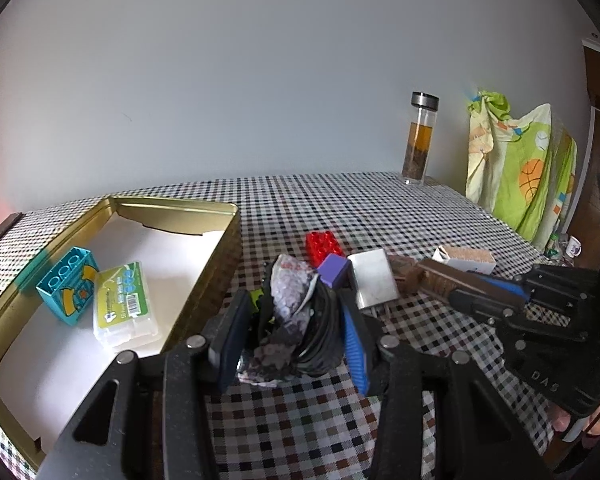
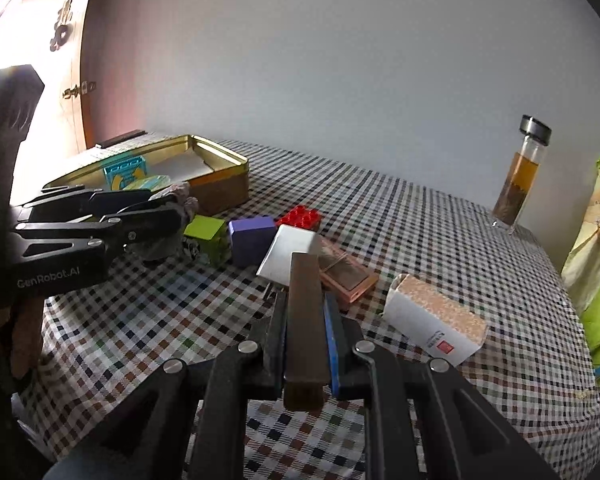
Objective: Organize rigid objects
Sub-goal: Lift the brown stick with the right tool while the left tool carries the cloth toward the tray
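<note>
My right tongs (image 2: 305,344) are clamped narrow on a flat, dark brown rectangular bar (image 2: 305,320), gripped across its thin faces near the near end, so most of its length juts forward over the checked tabletop (image 2: 440,240). It looks stiff and fairly light, though smooth enough that it might slip if I tilt it. My left tongs (image 1: 288,332) hold a bundle of coiled black cable and crumpled grey-white wrapping (image 1: 292,312); this I judge soft and springy, and I cannot quite tell where the pads bear. Beyond lie the purple block (image 2: 251,238), red studded brick (image 2: 300,216) and white charger (image 2: 290,258), with the open gold tin (image 1: 172,208) to the left.
</note>
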`<state>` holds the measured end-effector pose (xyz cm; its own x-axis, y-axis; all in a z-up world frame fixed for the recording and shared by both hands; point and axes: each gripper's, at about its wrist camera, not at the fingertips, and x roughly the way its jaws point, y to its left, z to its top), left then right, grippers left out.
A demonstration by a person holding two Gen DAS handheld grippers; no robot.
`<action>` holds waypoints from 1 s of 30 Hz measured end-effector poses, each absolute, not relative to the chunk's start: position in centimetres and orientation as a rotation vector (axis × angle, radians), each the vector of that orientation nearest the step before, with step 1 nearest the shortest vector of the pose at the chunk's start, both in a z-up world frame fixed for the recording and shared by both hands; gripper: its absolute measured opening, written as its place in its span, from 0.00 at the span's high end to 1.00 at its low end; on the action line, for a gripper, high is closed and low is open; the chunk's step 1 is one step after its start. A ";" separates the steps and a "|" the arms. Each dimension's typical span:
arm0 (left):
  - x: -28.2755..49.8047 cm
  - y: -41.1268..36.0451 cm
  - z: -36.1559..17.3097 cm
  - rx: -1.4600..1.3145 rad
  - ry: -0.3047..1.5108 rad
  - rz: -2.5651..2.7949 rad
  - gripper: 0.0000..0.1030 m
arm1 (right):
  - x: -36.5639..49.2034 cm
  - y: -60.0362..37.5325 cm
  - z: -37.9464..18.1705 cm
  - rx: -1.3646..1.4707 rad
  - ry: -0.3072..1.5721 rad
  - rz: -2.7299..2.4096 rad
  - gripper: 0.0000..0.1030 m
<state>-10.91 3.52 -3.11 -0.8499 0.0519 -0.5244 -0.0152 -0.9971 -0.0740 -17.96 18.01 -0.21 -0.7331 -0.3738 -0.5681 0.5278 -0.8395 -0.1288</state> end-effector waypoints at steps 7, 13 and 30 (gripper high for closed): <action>-10.4 3.6 -2.8 -0.805 -0.089 3.023 0.58 | -17.1 18.8 0.5 0.659 0.348 -2.585 0.84; -10.2 3.4 -2.7 -0.786 -0.088 3.046 0.58 | -16.6 20.1 1.3 0.590 0.255 -2.653 0.84; -9.0 3.6 -2.0 -0.679 -0.070 3.117 0.58 | -15.9 19.1 2.1 0.485 0.173 -2.728 0.84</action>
